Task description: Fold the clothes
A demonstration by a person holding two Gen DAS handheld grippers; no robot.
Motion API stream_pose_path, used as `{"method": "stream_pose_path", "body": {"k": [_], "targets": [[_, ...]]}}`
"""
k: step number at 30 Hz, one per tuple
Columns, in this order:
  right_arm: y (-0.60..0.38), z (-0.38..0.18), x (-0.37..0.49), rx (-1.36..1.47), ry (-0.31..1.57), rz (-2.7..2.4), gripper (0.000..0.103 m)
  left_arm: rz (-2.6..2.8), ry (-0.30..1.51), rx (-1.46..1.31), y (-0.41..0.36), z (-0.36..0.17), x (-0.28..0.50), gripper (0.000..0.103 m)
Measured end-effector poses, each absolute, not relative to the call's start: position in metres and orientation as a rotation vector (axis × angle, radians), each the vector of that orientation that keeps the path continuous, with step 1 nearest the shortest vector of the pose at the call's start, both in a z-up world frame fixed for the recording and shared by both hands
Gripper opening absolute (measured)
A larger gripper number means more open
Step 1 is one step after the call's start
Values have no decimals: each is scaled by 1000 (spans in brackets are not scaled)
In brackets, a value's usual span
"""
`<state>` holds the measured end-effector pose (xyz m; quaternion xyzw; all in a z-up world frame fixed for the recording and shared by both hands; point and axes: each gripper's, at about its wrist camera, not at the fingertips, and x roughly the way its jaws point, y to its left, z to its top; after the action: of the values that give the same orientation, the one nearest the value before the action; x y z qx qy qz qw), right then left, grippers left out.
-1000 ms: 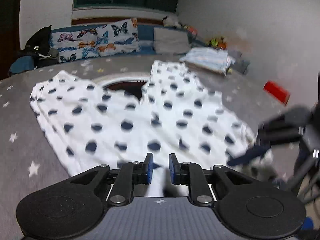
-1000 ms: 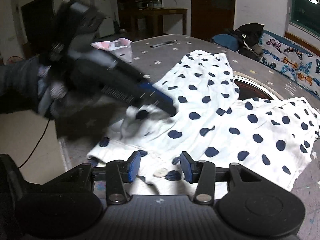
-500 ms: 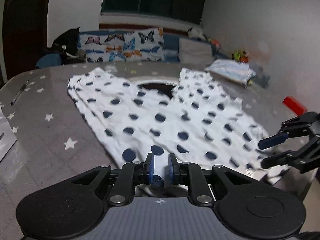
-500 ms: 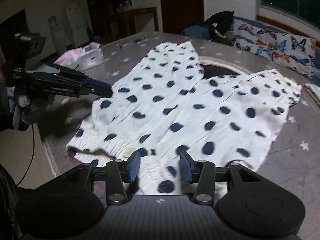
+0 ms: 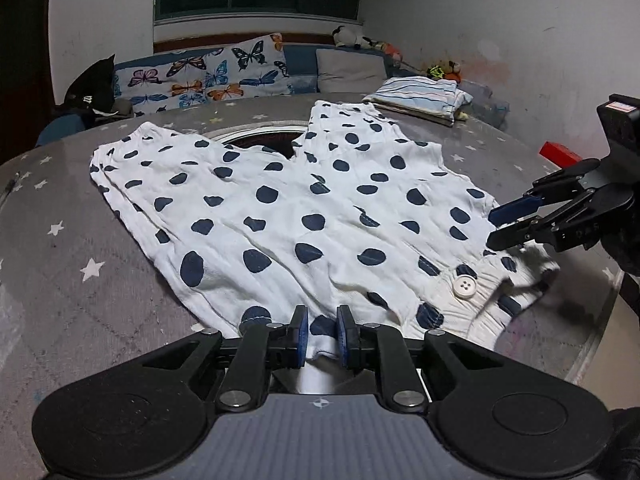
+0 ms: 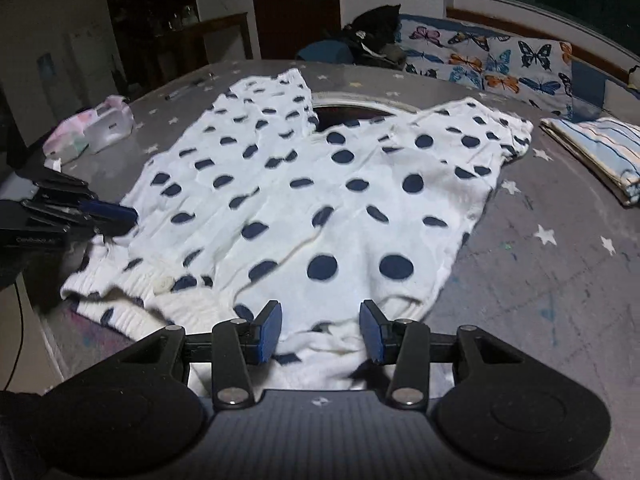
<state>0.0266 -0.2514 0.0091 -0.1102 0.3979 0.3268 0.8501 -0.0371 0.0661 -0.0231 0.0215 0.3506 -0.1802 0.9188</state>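
Shorts (image 5: 304, 216) flat on table (image 5: 72, 280); folded cloth (image 5: 420, 94) behind, far right.

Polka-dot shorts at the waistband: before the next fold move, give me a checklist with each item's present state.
1. Polka-dot shorts spread flat on the table: ok, light wrinkles.
2. Left gripper has the waistband between its fingers: ok; firmness of grip: cannot tell.
3. Right gripper closed on cloth: not ok, jaws open.
4. Waistband near the button smooth: not ok, bunched.
5. Folded striped cloth clear of the shorts: ok.
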Motion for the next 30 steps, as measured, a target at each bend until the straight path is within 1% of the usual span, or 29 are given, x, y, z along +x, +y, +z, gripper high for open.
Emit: {"method": "stream_pose_path", "body": {"k": [4,12,23,30], "targets": [[-254,13,22,-256,851,684,44,-374,701,38,67,-15,-37,17],[-246,37,24,-251,751,719,44,-381,660,27,70,0,-35,17],[-248,8,47,-246,808,667,44,-356,732,35,73,-24,-30,17],[-255,8,37,-273,820,655,44,-367,743,45,78,-24,-33,17]]}}
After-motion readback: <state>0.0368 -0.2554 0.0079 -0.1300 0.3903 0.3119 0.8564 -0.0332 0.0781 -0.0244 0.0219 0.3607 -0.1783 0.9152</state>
